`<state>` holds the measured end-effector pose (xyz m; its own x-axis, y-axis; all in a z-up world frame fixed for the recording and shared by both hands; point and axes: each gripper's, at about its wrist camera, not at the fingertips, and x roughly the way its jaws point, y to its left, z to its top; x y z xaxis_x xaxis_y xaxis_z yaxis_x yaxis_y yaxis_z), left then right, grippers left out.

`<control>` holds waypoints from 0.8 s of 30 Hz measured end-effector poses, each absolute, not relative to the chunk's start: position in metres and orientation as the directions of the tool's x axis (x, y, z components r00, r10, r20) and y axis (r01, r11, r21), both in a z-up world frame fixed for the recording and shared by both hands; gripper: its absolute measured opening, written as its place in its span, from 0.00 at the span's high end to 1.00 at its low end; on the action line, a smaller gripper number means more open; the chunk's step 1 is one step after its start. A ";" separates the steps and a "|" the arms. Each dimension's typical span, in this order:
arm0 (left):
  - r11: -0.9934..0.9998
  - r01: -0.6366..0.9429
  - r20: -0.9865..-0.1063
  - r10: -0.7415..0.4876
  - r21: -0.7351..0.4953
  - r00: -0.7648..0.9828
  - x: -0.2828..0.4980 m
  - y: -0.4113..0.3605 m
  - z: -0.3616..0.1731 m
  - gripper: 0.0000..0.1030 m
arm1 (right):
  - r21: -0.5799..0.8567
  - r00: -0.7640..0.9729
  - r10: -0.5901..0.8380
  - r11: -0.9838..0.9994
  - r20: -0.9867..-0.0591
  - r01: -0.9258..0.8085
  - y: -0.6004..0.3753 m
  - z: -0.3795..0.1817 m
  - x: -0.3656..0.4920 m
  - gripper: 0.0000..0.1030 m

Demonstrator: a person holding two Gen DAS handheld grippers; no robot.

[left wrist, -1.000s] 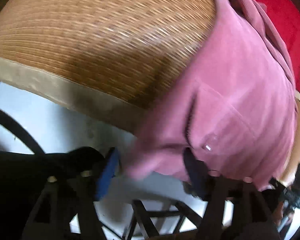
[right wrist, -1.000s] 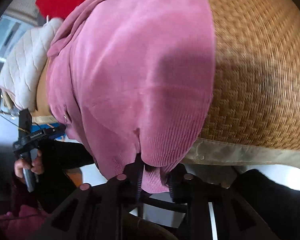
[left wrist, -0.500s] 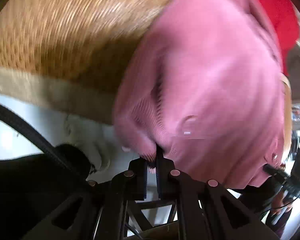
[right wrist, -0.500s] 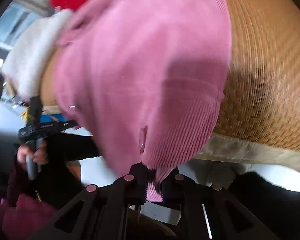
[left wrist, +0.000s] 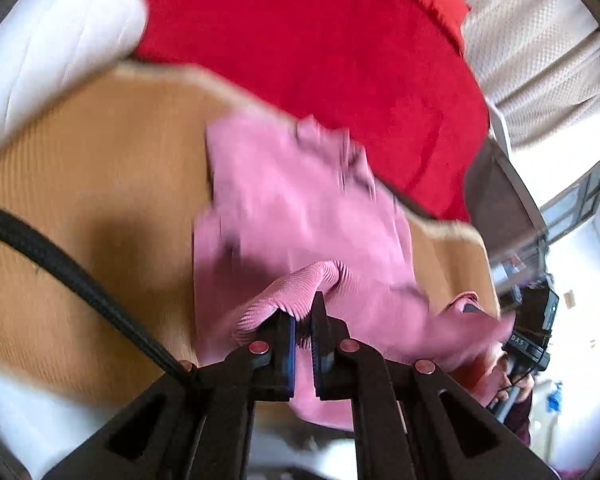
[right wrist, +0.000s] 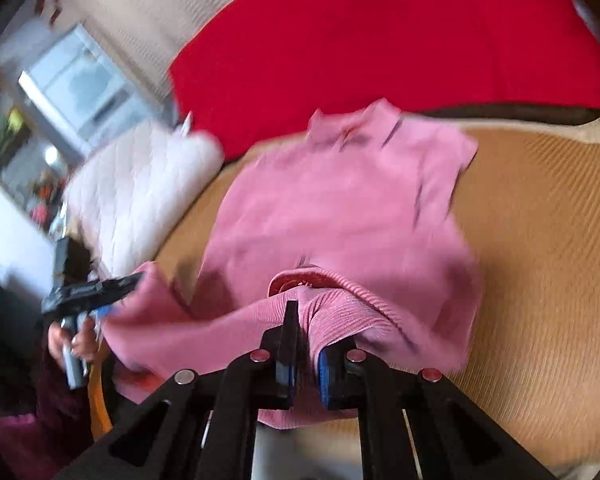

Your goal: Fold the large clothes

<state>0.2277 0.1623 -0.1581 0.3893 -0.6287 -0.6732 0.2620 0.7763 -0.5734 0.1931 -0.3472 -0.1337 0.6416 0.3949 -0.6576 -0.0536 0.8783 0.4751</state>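
With both the left gripper (left wrist: pixel 303 322) and right gripper (right wrist: pixel 305 330) clamped on the pink sweater's (right wrist: pixel 339 208) ribbed hem (left wrist: pixel 300 280), carry it forward evenly toward the collar (right wrist: pixel 355 124) ahead.

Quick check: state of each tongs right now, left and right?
Left tongs: shut on the ribbed hem of the pink knitted sweater.
Right tongs: shut on the same hem.
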 end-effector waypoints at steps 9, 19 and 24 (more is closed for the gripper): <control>0.807 0.129 -0.645 -0.546 -0.576 0.535 0.393 0.120 -0.188 0.94 | 0.654 0.736 0.361 0.742 -0.572 0.144 -0.425 -0.163 0.369 0.92; 0.782 0.060 -0.604 -0.526 -0.621 0.599 0.437 0.110 -0.196 0.63 | 0.874 0.741 0.505 0.426 -0.443 0.233 -0.483 -0.237 0.410 0.82; 0.802 0.044 -0.510 -0.421 -0.596 0.750 0.405 0.124 -0.155 0.28 | 0.870 0.842 0.363 0.440 -0.399 0.223 -0.495 -0.199 0.369 0.15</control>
